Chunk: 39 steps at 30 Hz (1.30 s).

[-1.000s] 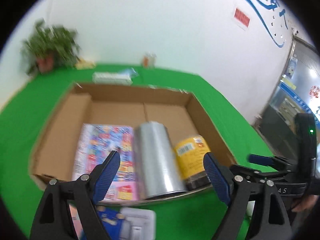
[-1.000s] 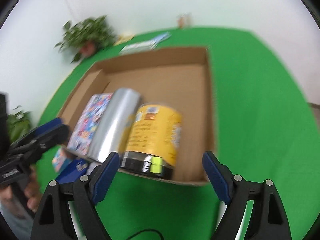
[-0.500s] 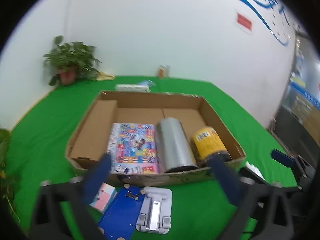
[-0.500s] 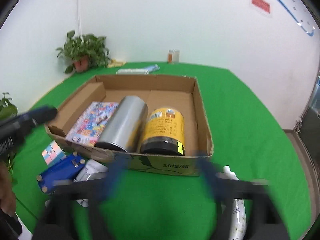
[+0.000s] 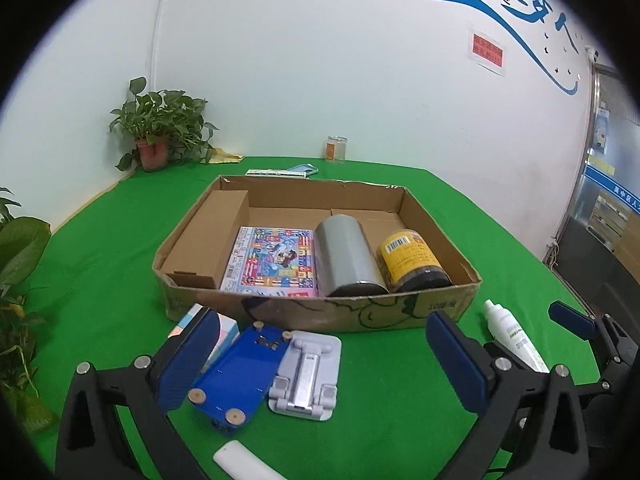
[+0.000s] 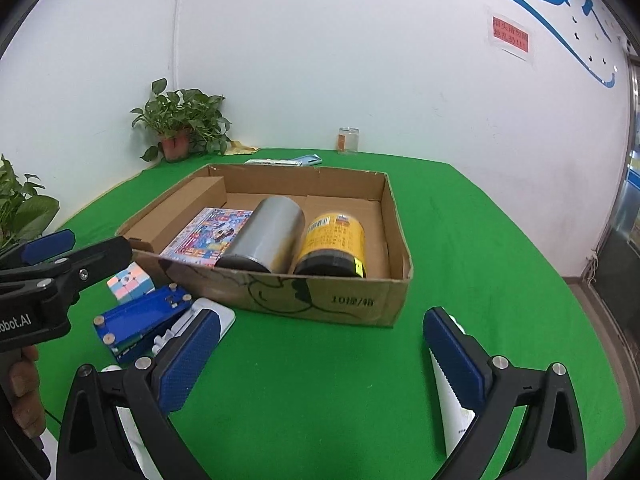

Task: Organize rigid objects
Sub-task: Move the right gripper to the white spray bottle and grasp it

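Rigid objects are split between two places: a colourful flat box (image 5: 272,258), a silver cylinder (image 5: 348,256) and a yellow-labelled jar (image 5: 412,258) already lie side by side in the cardboard box (image 5: 320,314), while several pieces wait on the green table (image 5: 380,380) in front of its near wall. Your left gripper (image 5: 320,360) stands wide open with nothing gripped, and so does your right gripper (image 6: 318,354). What the next pick likely turns on is which hand sits nearer which piece. Just ahead of your left gripper, toward its left finger, lie the blue block (image 5: 236,376) and the grey phone stand (image 5: 306,374), touching each other, their long axes running roughly away from you toward the box; the pastel cube (image 5: 192,322) sits beside them, partly behind that finger. The white bottle (image 5: 512,336) lies on the far right, long axis also pointing toward the box, with your right gripper's right finger over it in the right wrist view. Judged from this, the left hand suits the block or stand, the right hand the bottle.
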Available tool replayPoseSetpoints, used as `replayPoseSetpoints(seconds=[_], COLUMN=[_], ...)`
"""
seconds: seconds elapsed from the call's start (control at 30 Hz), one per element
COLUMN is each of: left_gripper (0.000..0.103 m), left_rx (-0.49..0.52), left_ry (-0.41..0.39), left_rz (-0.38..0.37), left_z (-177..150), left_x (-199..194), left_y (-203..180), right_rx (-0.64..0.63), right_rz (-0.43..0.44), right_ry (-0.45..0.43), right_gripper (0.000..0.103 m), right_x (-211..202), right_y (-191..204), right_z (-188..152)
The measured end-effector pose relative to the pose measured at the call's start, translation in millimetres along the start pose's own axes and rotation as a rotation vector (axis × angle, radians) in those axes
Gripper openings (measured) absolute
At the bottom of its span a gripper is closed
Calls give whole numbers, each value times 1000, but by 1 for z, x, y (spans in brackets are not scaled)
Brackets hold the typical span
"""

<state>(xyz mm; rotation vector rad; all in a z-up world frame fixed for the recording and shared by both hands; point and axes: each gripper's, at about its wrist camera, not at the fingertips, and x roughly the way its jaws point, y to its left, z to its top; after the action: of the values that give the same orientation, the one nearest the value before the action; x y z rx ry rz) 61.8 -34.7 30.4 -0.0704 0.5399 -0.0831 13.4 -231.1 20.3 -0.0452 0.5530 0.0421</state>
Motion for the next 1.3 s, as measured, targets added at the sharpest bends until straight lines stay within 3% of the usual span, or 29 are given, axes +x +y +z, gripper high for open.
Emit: replayPoseSetpoints(seconds=[0.1, 0.2, 0.27, 0.4, 0.47, 0.6, 0.7, 0.77, 0.8, 0.97, 1.03, 1.13, 1.2, 1.27, 1.3], left_gripper=[102, 85, 85, 88, 88, 88, 88, 88, 88, 88, 88, 88, 88, 88, 88], left_rx=[11, 8, 0, -34, -47, -54, -52, -93, -103, -76, -104, -126, -120, -124, -127], left_ry=[11, 29, 44, 70, 105, 181, 250, 304, 324, 424, 517, 573, 596, 616, 630], left_rz=[0, -9, -23, -20, -39, -73, -123, -197, -237, -416, -494, -521, -529, -528, -517], left_z=[-7, -13, -17, -22, -27, -35, -38, -36, -36, -34, -39, -45, -48, -50, -52], left_x=[3, 7, 11, 17, 23, 36, 46, 54, 56, 72, 85, 98, 102, 107, 109], left_y=[-6, -9, -11, -9, -10, -16, -28, -38, -43, -82, -93, -101, -104, -105, -104], right_rx=[-1, -1, -9, 41, 139, 226, 297, 305, 278, 123, 75, -38, -60, -15, 26], right_rz=[8, 22, 18, -117, -118, -139, -12, 45, 29, 5, -22, -52, 48, 142, 166], right_ry=[0, -6, -11, 85, 141, 256, 271, 281, 289, 320, 312, 305, 283, 251, 220], right_gripper=[102, 102, 102, 101, 88, 77, 59, 35, 34, 33, 34, 37, 46, 81, 85], right_x=[1, -1, -1, 18, 30, 58, 70, 71, 68, 48, 38, 25, 16, 6, 0], right_y=[-4, -11, -20, -76, -115, -164, -176, -171, -165, -138, -126, -95, -78, -74, -77], right_z=[-9, -17, -22, -33, -42, -63, -72, -72, -72, -74, -79, -81, -78, -75, -73])
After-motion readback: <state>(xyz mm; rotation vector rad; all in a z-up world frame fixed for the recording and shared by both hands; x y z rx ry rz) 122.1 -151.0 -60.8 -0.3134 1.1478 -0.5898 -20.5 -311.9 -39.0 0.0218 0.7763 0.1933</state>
